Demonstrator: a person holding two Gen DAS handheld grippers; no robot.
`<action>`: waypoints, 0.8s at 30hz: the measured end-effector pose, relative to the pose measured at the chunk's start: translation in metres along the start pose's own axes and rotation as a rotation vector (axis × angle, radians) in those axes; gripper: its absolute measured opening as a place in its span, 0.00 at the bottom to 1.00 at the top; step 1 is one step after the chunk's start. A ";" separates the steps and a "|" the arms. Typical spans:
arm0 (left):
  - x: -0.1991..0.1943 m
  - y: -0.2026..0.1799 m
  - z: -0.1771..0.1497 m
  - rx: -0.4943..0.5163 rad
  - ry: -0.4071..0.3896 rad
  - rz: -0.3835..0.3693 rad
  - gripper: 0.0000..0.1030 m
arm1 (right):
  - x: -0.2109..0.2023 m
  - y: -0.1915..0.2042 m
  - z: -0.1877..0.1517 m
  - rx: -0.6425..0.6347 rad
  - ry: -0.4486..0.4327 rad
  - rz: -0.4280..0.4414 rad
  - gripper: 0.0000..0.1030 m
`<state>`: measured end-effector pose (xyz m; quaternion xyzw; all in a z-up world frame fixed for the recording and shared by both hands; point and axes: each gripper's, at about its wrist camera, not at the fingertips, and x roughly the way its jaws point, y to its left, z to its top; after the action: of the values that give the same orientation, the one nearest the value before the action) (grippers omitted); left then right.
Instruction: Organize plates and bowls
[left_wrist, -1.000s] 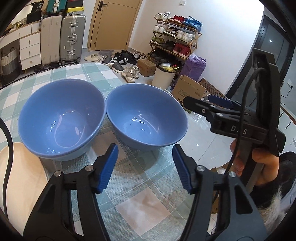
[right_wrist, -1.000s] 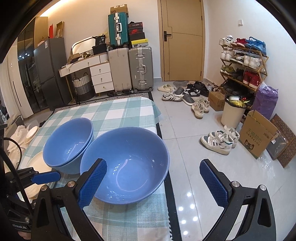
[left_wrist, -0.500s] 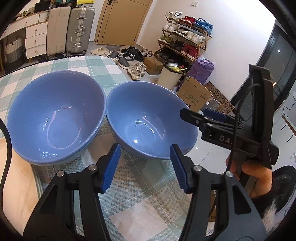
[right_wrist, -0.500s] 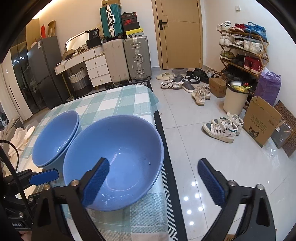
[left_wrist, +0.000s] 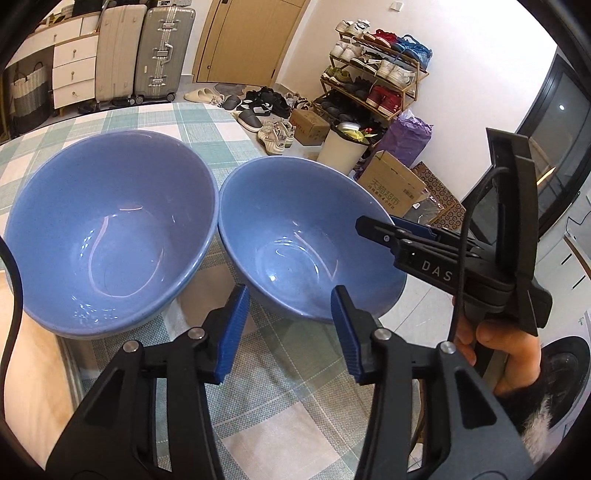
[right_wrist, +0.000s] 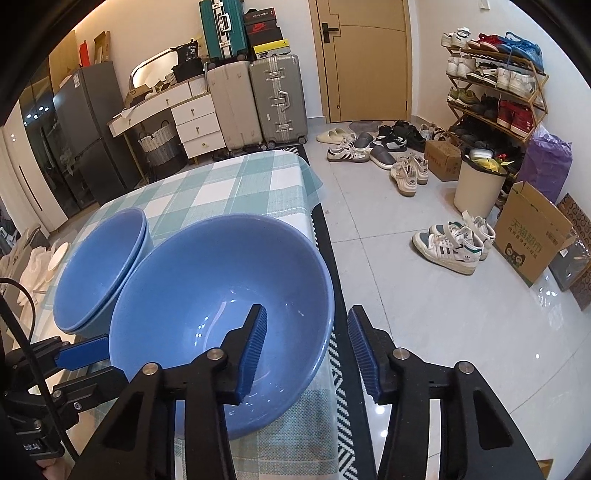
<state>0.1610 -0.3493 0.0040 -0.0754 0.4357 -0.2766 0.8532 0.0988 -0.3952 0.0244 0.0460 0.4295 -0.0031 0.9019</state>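
Closing right gripper (right_wrist: 304, 349) around the near wall of the single blue bowl (right_wrist: 207, 295): left finger inside the bowl, right finger outside past the rim, over the table edge. Wall sat between the pads, pads not yet pressing as far as could be seen. Bowl sat at the right edge of the checked tablecloth (right_wrist: 229, 184), touching or just beside the stacked pair of blue bowls (right_wrist: 99, 266) on its left.

Closing left gripper (left_wrist: 288, 328) too, hovering just short of the same bowl's near rim, nothing between its fingers. Both jaws narrowed but still apart, neither gripping.

Key relation: bowl straight ahead and below the right gripper, rim already straddled, so right hand clearly nearer and better placed. Probable next move: finish the pinch, lift, shift left onto the stack. Stack lay left of the held bowl, so travel short. Risk: bowl close to the table edge; slip would send it to the floor.

Readable writing: "DAS" on the right gripper body in the left view. "36" on a dark bag (right_wrist: 189, 51) on the dresser. Printed cardboard box (right_wrist: 532, 232) on the floor, characters too small to read reliably.
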 end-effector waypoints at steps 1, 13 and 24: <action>0.000 0.001 0.000 0.000 0.001 0.001 0.39 | 0.000 0.001 0.000 -0.006 -0.002 -0.004 0.43; 0.002 -0.003 -0.003 0.028 -0.008 0.029 0.33 | 0.003 0.004 0.002 -0.026 -0.019 -0.032 0.29; -0.003 -0.010 -0.006 0.051 -0.018 0.030 0.33 | -0.008 0.004 -0.003 -0.030 -0.034 -0.044 0.29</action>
<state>0.1501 -0.3554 0.0064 -0.0496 0.4218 -0.2739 0.8629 0.0920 -0.3915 0.0287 0.0231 0.4152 -0.0171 0.9093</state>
